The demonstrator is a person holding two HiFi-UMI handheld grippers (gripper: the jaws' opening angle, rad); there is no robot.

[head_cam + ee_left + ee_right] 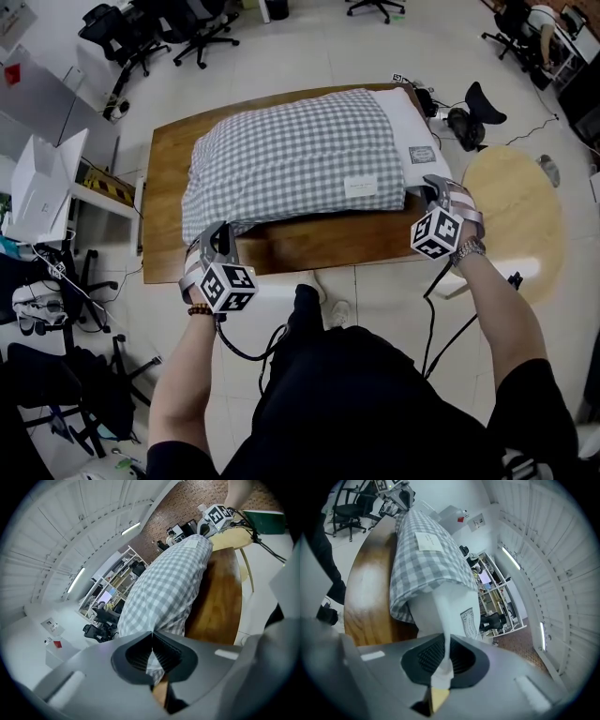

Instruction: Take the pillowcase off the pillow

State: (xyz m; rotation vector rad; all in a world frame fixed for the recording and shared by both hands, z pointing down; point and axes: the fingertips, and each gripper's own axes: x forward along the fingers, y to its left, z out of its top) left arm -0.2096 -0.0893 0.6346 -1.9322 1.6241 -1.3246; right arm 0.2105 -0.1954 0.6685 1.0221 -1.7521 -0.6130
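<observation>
A pillow in a grey-and-white checked pillowcase (295, 155) lies across the wooden table (319, 242). Its bare white end (417, 141) sticks out of the case at the right. My left gripper (217, 246) is at the case's near left corner. In the left gripper view the jaws (153, 656) are shut on a fold of the checked cloth (164, 588). My right gripper (441, 199) is at the near right corner. In the right gripper view it (446, 656) is shut on a pinch of the white pillow (450, 606), just outside the case's open edge (426, 559).
A round wooden side table (525, 206) stands right of the table. Office chairs (155, 33) stand behind it and a white box (42, 187) sits on a stand at the left. Cables run over the floor beside the person's legs (309, 319).
</observation>
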